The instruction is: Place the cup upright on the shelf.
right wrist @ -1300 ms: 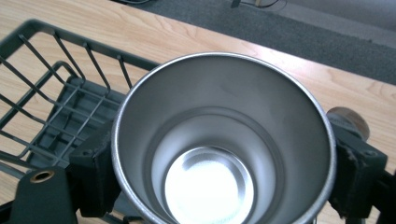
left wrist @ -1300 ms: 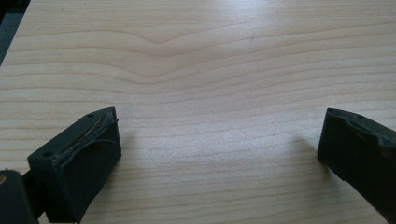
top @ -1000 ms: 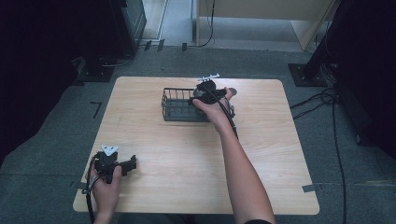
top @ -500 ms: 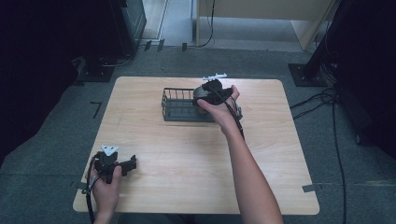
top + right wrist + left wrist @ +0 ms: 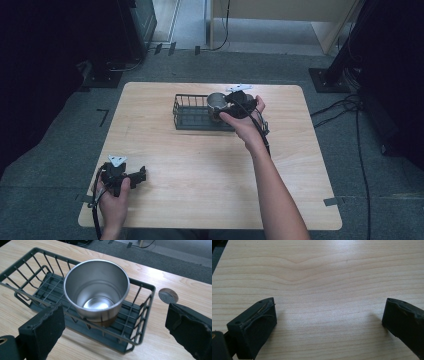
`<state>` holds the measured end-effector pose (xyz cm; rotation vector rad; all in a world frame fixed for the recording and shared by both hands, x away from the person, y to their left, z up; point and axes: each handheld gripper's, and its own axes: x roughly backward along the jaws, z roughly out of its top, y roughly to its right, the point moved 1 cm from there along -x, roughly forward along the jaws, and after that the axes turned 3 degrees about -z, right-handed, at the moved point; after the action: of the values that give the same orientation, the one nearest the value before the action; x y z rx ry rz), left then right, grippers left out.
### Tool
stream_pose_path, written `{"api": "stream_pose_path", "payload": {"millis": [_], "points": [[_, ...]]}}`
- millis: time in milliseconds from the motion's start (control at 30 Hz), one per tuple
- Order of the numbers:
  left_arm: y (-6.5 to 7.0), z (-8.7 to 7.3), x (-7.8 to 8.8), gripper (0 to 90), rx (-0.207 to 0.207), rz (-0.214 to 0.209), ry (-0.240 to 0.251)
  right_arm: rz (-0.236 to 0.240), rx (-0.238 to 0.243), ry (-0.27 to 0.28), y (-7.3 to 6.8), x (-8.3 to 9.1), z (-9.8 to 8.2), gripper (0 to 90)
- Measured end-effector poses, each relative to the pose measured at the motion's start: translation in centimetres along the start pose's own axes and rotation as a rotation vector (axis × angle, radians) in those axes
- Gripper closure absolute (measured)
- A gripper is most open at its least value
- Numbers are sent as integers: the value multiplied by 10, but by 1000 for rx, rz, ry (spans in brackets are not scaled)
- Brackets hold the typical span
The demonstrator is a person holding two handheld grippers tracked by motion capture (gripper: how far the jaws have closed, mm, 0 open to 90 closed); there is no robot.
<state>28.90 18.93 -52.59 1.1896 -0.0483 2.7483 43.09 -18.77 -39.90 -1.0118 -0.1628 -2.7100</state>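
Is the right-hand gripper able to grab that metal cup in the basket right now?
Probably yes: the right gripper is open just before the metal cup, which stands upright in the wire basket, nothing between.

Count: one steel cup (image 5: 97,290), standing in one wire basket (image 5: 140,322); one round disc (image 5: 168,295) on the counter (image 5: 200,170); two hand-held grippers, left (image 5: 142,175) and right (image 5: 220,107).

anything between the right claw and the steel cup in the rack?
Just the rack's near wire wall. In the right gripper view the cup stands upright inside the rack, beyond the open right claw, and that wall's wires cross in front of its base.
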Motion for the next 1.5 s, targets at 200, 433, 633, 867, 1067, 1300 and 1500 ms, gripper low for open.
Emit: {"api": "stream_pose_path", "payload": {"millis": [200,433,633,867,1067,1300,1500], "points": [[0,0,0,0,0,0,0,-11,2,-2,8,6,-10,20],[0,0,0,0,0,0,0,-22,6,-3,16,12,-19,20],[0,0,0,0,0,0,0,-25,-2,-1,24,19,-28,20],[0,0,0,0,0,0,0,-35,-11,-2,35,26,-42,20],[0,0,0,0,0,0,0,-54,-15,-12,44,31,-55,20],[0,0,0,0,0,0,0,-77,-34,-20,57,36,-71,20],[0,0,0,0,0,0,0,-88,-53,-27,68,41,-85,20]]}}
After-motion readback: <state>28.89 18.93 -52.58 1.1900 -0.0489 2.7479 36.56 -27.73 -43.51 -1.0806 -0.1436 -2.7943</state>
